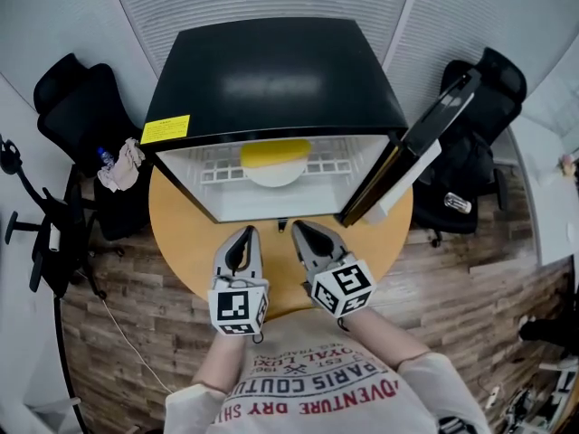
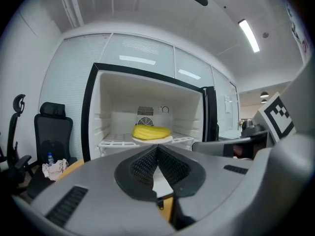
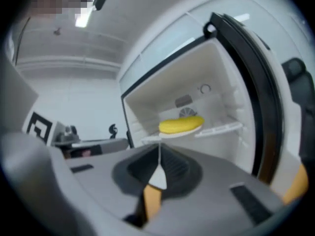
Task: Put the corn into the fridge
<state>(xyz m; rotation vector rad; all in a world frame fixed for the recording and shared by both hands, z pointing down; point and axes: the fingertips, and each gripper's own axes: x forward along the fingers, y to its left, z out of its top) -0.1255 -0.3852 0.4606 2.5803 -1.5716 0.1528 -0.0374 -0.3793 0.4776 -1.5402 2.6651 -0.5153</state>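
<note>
The yellow corn [image 1: 274,153] lies on a white plate [image 1: 276,174] on the wire shelf inside the open black mini fridge [image 1: 271,70]. The left gripper view shows the corn [image 2: 150,131] straight ahead, and the right gripper view shows the corn [image 3: 180,124] tilted. My left gripper [image 1: 244,237] and right gripper [image 1: 299,233] hover side by side over the round wooden table [image 1: 181,233], just in front of the fridge opening. Both are shut with nothing between the jaws. The left gripper [image 2: 157,149] and right gripper [image 3: 159,149] point at the fridge interior.
The fridge door [image 1: 425,143] stands swung open at the right. Black office chairs [image 1: 81,107] flank the table on both sides. A bottle and crumpled cloth [image 1: 119,165] rest on the left chair.
</note>
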